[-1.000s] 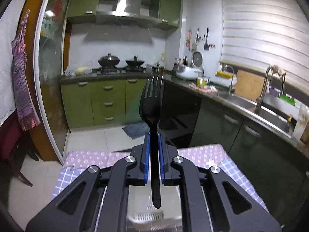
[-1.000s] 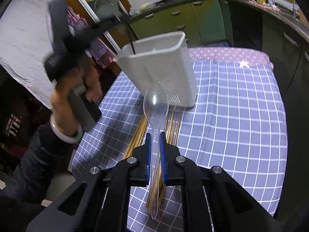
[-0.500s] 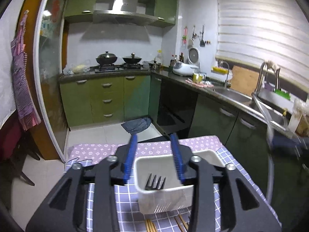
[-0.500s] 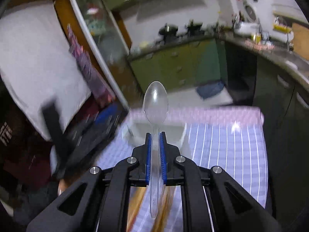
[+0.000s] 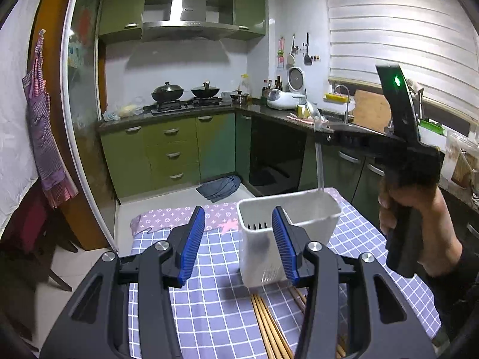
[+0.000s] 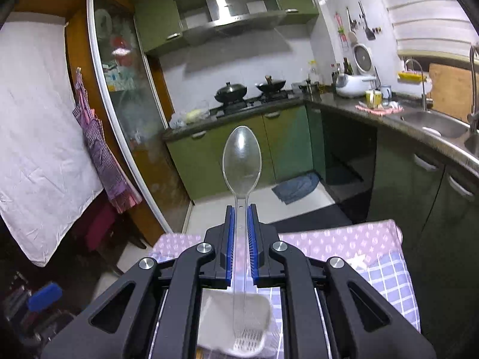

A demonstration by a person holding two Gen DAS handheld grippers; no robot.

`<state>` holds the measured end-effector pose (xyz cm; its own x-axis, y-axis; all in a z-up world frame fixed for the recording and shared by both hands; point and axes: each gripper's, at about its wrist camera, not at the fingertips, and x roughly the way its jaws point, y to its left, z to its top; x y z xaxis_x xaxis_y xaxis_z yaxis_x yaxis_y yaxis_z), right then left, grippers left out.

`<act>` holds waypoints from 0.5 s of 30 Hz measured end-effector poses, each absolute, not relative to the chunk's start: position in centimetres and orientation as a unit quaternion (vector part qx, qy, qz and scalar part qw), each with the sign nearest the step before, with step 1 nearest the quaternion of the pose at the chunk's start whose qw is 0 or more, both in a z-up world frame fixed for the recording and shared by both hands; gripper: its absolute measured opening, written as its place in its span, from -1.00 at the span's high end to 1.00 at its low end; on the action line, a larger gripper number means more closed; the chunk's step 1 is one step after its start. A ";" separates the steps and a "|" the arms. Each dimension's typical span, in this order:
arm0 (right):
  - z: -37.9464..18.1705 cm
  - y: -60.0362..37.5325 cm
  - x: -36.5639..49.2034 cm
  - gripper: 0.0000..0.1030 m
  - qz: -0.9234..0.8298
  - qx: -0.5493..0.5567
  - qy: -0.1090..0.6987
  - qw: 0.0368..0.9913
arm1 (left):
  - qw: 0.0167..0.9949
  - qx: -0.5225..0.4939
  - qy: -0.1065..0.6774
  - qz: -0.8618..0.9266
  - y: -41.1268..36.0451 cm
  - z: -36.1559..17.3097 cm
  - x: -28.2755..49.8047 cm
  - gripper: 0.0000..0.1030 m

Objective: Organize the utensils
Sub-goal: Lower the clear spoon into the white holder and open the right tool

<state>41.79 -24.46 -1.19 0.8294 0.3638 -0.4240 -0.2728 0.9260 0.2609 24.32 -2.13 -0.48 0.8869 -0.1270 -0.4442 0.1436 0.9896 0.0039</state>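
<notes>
My left gripper [image 5: 238, 212] stands open with nothing between its blue pads, close in front of the white utensil holder [image 5: 302, 209] on the checked tablecloth. Black fork tines [image 5: 259, 226] show inside the holder. Wooden chopsticks [image 5: 269, 323] lie on the cloth just before it. My right gripper [image 6: 241, 209] is shut on a clear plastic spoon [image 6: 242, 155], bowl up, and hovers above the holder [image 6: 257, 308]. In the left wrist view the spoon's handle [image 5: 319, 164] hangs down to the holder's far right rim, beneath the person's hand [image 5: 419, 209].
The table [image 5: 215, 299] is covered by a blue checked cloth over a purple one, with its far edge toward the kitchen floor. Green cabinets [image 5: 167, 152], a stove with two pans and a sink counter [image 6: 431, 125] lie beyond. An apron [image 6: 98, 149] hangs at the left.
My left gripper let go of the black fork, which now stands in the holder, opened and drew back. My right gripper rose and tilted up with the spoon to above the holder.
</notes>
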 end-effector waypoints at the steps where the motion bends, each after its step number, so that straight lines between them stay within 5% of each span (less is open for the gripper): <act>1: -1.7 -24.8 41.3 0.81 0.166 0.091 0.239 0.952 | 0.970 0.017 0.232 -0.072 -2.2 -0.6 24.3 0.13; 13: -5.5 -24.2 36.2 0.80 0.165 -0.010 0.282 0.945 | 0.947 0.042 0.307 -0.079 -3.8 -2.6 24.1 0.13; 15: -5.7 -24.0 35.8 0.67 0.162 -0.020 0.286 0.944 | 0.939 0.048 0.332 -0.076 -3.9 -3.2 24.0 0.13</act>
<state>35.79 -23.97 -5.72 0.7831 0.2950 -0.5474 -0.3180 0.9465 0.0552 24.01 -3.92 -3.20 0.7682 -0.1112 -0.6305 0.1753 0.9837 0.0400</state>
